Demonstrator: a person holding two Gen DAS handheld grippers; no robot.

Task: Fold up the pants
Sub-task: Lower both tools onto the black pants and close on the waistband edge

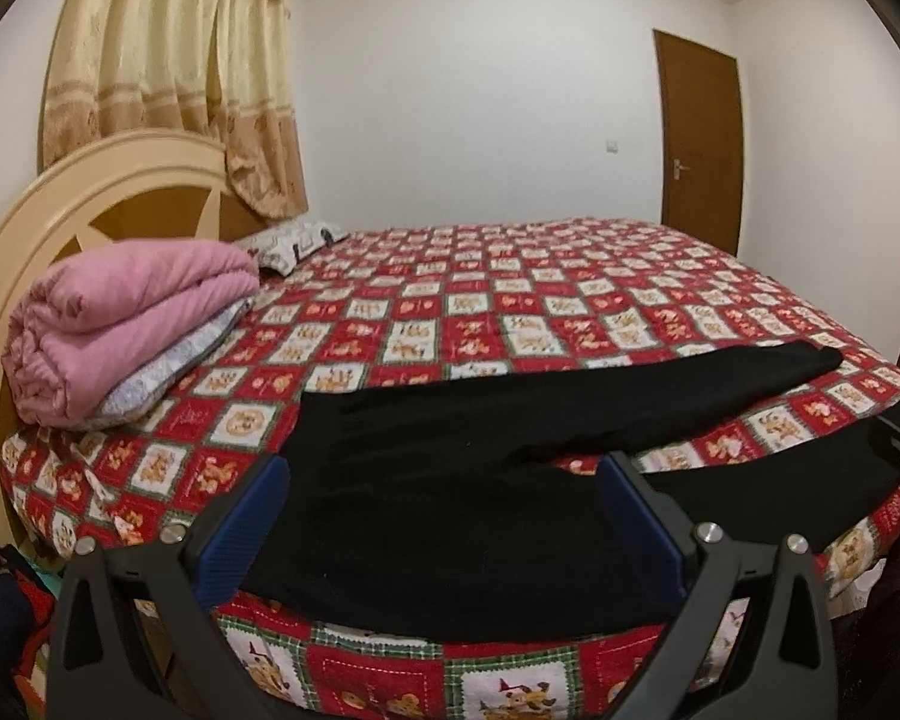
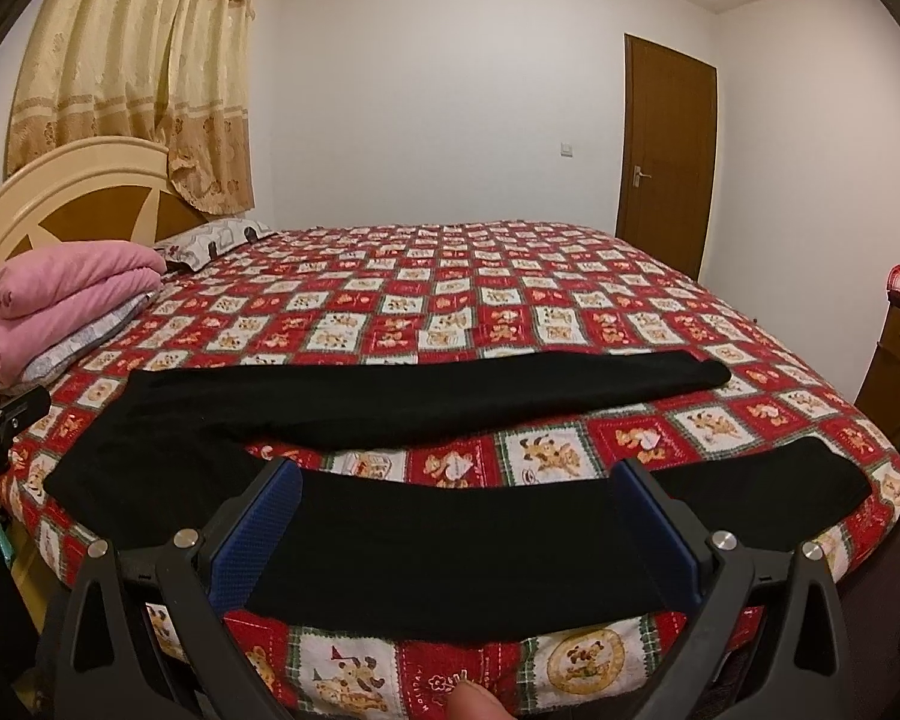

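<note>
A pair of black pants (image 2: pixel 390 402) lies spread flat on a bed (image 2: pixel 510 300) covered in a red-and-white patchwork quilt with cartoon dog squares; the waist end sits toward the left near the bed's front edge, and the two legs run out to the right, split apart with a strip of quilt showing between them; the far leg stretches across the quilt, the near leg lies along the front edge.

The left gripper (image 1: pixel 444 516) hangs over the waist part of the pants (image 1: pixel 450 528), its jaws spread wide with blue pads on either side and nothing between them but the cloth below; the right gripper (image 2: pixel 459 519) hangs over the near leg, jaws likewise spread wide and grasping nothing; whether either pad touches the fabric is hard to tell from these angles. In the right wrist view a fingertip (image 2: pixel 471 702) shows at the bottom edge, and the left gripper appears as a dark shape at the far left.

At the head of the bed a folded pink blanket (image 1: pixel 126 324) rests on a pale grey-white folded layer, beside a patterned pillow (image 1: pixel 294 243); behind them stand a cream and brown headboard (image 1: pixel 90 192), yellow curtains (image 1: pixel 168 60), a white wall and a brown door (image 1: pixel 699 144).
</note>
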